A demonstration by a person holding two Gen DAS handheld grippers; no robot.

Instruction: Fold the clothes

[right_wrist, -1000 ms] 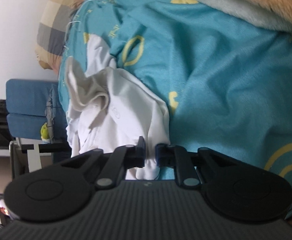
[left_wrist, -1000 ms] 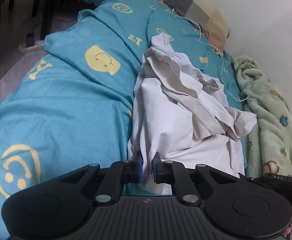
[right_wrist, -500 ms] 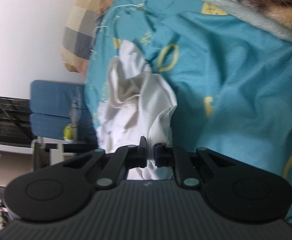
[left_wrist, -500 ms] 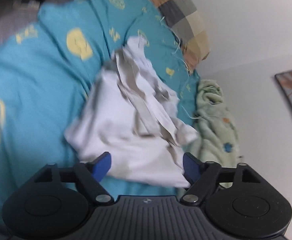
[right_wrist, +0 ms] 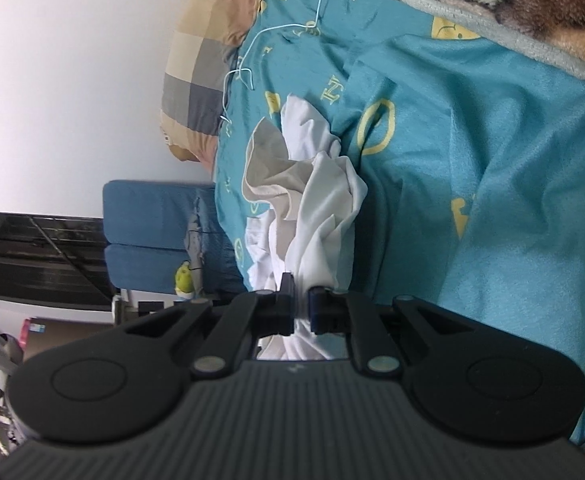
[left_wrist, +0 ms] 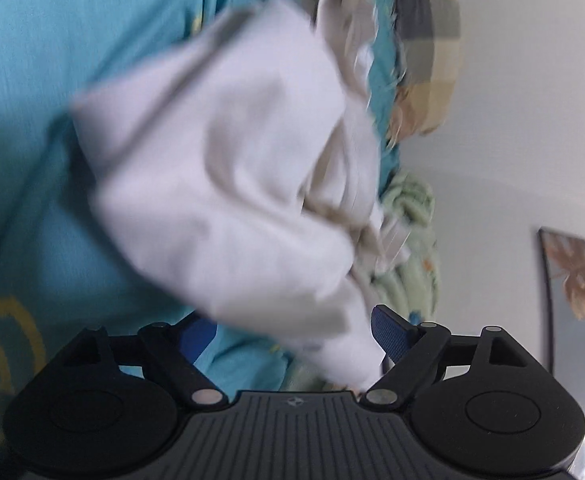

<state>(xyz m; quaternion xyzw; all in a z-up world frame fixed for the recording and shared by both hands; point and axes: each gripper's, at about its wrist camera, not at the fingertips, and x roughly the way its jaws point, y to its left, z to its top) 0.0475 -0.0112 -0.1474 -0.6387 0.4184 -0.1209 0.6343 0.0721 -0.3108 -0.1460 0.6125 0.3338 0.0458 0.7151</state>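
Observation:
A crumpled white garment (left_wrist: pixel 236 184) lies in a heap on the teal bedspread (left_wrist: pixel 52 140); the left wrist view is blurred by motion. My left gripper (left_wrist: pixel 292 336) is open, its jaws wide apart, with the cloth's near edge hanging loose between them. In the right wrist view the same white garment (right_wrist: pixel 316 200) stretches up from the bed to my right gripper (right_wrist: pixel 301 304), which is shut on a bunched edge of it.
A checked pillow (right_wrist: pixel 204 64) lies at the head of the bed by the white wall. A pale green fleece blanket (left_wrist: pixel 408 208) lies beside the garment. A thin white cord (right_wrist: pixel 276 32) trails over the bedspread. A blue chair (right_wrist: pixel 152 232) stands past the bed's edge.
My left gripper has opened and let go of the garment, then swung toward the wall. My right gripper has stayed shut on the cloth and lifted it, pulling the heap narrower.

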